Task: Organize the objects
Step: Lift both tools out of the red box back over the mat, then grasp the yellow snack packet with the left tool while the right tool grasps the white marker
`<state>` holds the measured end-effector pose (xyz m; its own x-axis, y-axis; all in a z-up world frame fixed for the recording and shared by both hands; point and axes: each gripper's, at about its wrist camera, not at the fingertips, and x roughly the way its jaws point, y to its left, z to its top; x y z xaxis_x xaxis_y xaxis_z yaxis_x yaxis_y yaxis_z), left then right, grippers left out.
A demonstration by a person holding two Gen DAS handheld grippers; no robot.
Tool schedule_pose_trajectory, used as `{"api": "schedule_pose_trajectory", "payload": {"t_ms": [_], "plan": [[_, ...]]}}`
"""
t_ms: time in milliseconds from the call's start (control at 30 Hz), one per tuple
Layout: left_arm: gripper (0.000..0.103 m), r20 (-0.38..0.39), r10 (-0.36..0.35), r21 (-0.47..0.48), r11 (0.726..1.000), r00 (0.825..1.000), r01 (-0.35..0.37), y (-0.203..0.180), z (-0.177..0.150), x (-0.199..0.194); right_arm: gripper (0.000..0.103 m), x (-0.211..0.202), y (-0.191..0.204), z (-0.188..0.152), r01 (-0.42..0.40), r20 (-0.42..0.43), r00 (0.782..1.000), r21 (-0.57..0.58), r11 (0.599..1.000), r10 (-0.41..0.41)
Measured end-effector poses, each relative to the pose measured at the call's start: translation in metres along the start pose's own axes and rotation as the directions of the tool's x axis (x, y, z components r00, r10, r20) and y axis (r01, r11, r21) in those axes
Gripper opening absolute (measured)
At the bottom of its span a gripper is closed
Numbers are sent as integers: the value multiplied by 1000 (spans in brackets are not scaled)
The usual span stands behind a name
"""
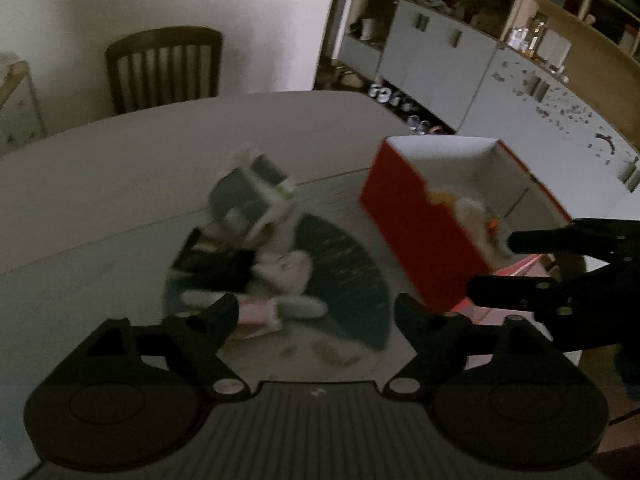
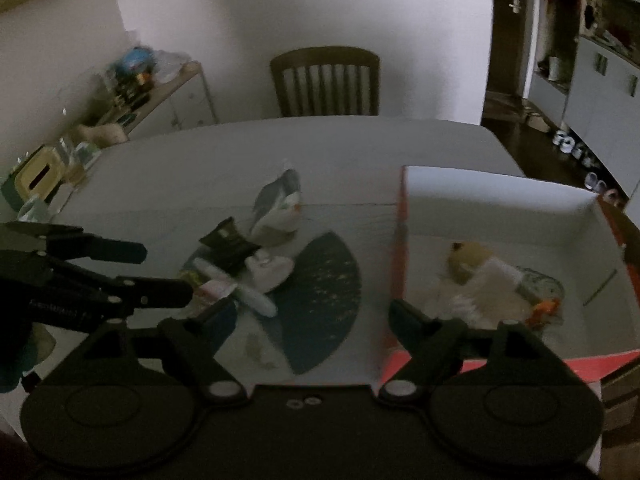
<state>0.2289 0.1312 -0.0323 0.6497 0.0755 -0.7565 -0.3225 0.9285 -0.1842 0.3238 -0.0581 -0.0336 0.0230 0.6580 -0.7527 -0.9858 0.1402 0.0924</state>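
A red box (image 1: 416, 236) with a white inside (image 2: 500, 204) stands on the table at the right and holds a plush toy (image 2: 484, 280) and other small items. A pile of loose things lies left of it: a grey-white pouch (image 2: 280, 208), a black packet (image 2: 230, 240), a white tube (image 2: 256, 300). They rest by a dark fan-shaped mat (image 2: 320, 300). My left gripper (image 1: 314, 314) is open and empty just before the pile. My right gripper (image 2: 310, 320) is open and empty over the mat by the box's near corner.
A wooden chair (image 2: 326, 82) stands at the table's far side. A low cabinet (image 2: 160, 96) with clutter is at the left wall. Grey cupboards and shelves (image 1: 460, 48) line the right. The far half of the white table (image 1: 160, 152) is bare.
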Motion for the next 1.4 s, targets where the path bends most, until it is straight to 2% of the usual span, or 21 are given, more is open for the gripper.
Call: {"api": "schedule_pose_trajectory", "payload": {"t_ms": [133,267,433,667,833,1167,1400], "plan": [[100,-11,46,-4,999,999,-46,20,-14,4,85,11,14,-3,-10,-22,1000,-2,1000,10],[102,2,79,-15,997,997,-79,38,-28,8,85,25,23,-7,3,-47,999,-2,1000,-3],[102,-35,127,-31,991,991,-128,63,-40,26,85,44,29,-10,28,-80,996,7,1000,-27],[102,-41,158,-7,987,987,-158,86,-51,55,85,71,38,-12,69,-117,990,-44,997,-74],[102,-82,147,20,989,986,-146,94,-55,81,84,91,40,-14,89,-153,983,-62,994,-98],[102,-81,134,56,990,988,-130,96,-48,97,84,114,49,-4,70,-179,980,-90,994,-85],[102,-77,124,80,990,989,-118,92,-43,104,83,140,45,-1,77,-222,969,-129,989,-105]]}}
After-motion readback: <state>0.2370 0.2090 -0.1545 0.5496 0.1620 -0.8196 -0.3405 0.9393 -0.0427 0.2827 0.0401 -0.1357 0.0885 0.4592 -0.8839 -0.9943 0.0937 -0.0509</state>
